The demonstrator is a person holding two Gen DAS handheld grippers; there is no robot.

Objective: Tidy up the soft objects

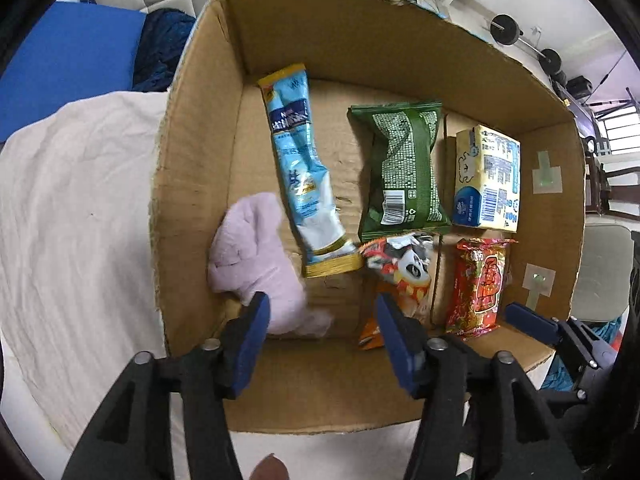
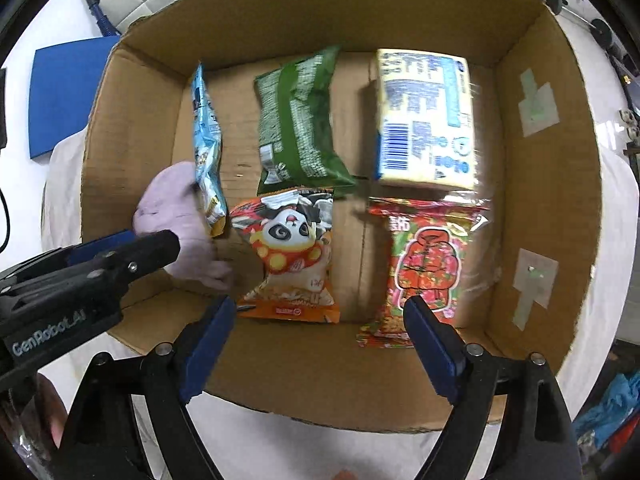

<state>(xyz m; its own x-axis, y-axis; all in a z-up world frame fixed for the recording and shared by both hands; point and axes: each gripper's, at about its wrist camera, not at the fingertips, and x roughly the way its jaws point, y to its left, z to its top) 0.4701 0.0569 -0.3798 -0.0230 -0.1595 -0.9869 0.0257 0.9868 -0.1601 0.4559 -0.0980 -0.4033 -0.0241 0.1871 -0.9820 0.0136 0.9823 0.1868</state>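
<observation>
An open cardboard box point(image 1: 200, 128) point(image 2: 540, 184) holds several soft items. A lilac cloth point(image 1: 256, 264) point(image 2: 176, 208) lies at its near left corner. Beside it are a long blue packet point(image 1: 300, 168) point(image 2: 206, 140), a green bag point(image 1: 400, 168) point(image 2: 300, 120), a yellow and blue tissue pack point(image 1: 488, 180) point(image 2: 428, 120), a panda snack bag point(image 1: 404, 268) point(image 2: 292, 256) and a red snack bag point(image 1: 480, 288) point(image 2: 424, 264). My left gripper point(image 1: 320, 312) is open and empty just above the lilac cloth. My right gripper point(image 2: 320, 316) is open and empty over the box's near wall.
The box rests on a white sheet point(image 1: 72, 200). A blue pad point(image 1: 60, 64) point(image 2: 64, 92) and dark blue fabric point(image 1: 164, 48) lie behind it at the left. Weights and a rack point(image 1: 512, 28) stand at the back right. The right gripper shows in the left wrist view point(image 1: 532, 320).
</observation>
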